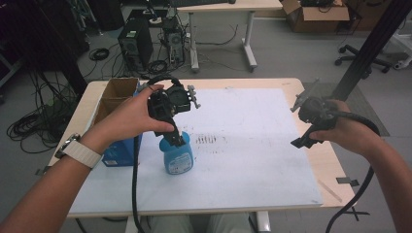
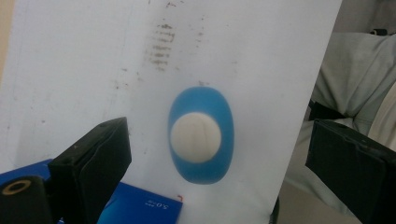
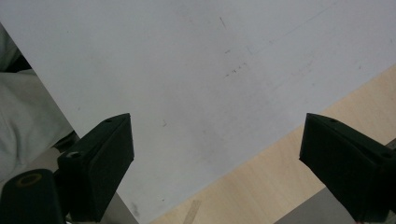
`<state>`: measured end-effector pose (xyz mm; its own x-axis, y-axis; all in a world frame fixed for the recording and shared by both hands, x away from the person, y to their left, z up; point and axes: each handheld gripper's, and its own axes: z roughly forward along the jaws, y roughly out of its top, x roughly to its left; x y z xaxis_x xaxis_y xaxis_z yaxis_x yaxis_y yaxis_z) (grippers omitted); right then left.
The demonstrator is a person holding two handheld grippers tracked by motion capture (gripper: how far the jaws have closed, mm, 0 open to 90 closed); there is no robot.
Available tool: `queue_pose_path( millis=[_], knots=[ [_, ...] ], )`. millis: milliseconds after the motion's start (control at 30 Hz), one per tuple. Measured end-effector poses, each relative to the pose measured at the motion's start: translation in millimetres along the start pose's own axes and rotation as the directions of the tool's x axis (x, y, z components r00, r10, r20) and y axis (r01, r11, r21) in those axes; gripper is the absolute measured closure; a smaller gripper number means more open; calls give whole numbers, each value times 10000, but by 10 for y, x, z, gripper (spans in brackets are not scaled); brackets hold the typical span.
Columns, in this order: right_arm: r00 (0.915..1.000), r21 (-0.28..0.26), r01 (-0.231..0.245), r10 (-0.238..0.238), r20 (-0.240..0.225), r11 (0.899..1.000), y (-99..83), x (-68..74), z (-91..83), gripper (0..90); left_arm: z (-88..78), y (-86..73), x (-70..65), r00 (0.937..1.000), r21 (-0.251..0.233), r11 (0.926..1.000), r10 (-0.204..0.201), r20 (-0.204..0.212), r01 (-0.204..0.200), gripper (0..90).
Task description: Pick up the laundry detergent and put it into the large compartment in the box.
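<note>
- You're hovering the left gripper (image 1: 173, 137) right over the blue bottle (image 1: 178, 156), which is standing upright on the white mat (image 1: 252, 145), just right of the blue box (image 1: 119, 153) at the mat's left edge.
- In the left gripper view you're looking straight down the bottle's long axis: white cap (image 2: 195, 137) sitting btwn the two black jaws, a bit closer to the left one, blue shoulder ringing it.
- Jaws on the left gripper are standing wide apart, nothing clamped. Can't tell how far above the cap they are.
- So the bottle's lying straight ahead of those jaws, axis vertical. Prob just a drop onto the cap/neck and a squeeze, w/ a small nudge to centre it.
- Your right gripper (image 1: 303, 124) is hanging well off to the right of the bottle, jaws also spread and holding nothing, pointing at bare mat and table edge (image 3: 261, 186).
- Left is def the nearer one, so I'd guess it's doing the grab.
</note>
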<state>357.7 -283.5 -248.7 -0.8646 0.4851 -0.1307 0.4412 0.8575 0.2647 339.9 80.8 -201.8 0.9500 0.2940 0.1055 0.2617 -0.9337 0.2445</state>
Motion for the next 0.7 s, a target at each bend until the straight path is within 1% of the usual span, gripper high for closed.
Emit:
queue_pose_path(
  millis=[67, 167, 267, 367, 433, 533, 633, 667, 700],
  knots=[
    [10000, -20, -35, 35, 10, 10000, -10, -2, 6, 99, 24, -7, 4, 10000, 22, 10000, 68, 15, -68, 68],
    [10000, -29, -51, 51, 1, 10000, -19, 0, 14, 98, 59, -9, 0, 10000, 39, 10000, 11, -11, -11, 68],
    [10000, 31, -77, 77, -8, 10000, -32, -1, 29, 99, 110, 2, 12, 10000, 143, 9998, 98, 15, -99, 68],
    [9999, 9, -98, 98, -37, 10000, -34, 6, 41, 99, 141, 3, 14, 10000, 137, 9999, 71, 43, -71, 68],
    [9999, -2, -94, 94, -70, 10000, -35, 13, 48, 99, 177, 1, 20, 10000, 243, 9997, 70, -19, -69, 61],
    [9999, -7, -77, 77, -66, 10000, -34, 19, 52, 99, 201, -8, 27, 10000, 202, 9998, 25, 8, -25, 60],
    [10000, -23, -77, 76, -56, 10000, -33, 17, 55, 100, 245, -26, 38, 10000, 268, 9996, 43, 69, -45, 60],
    [10000, -35, -68, 68, -60, 10000, -30, 18, 55, 101, 287, -42, 35, 9999, 292, 9996, 9, 105, -12, 60],
    [10000, -35, -68, 68, -60, 10000, -30, 18, 55, 101, 287, -42, 35, 9999, 292, 9996, 9, 105, -12, 63]
  ],
)
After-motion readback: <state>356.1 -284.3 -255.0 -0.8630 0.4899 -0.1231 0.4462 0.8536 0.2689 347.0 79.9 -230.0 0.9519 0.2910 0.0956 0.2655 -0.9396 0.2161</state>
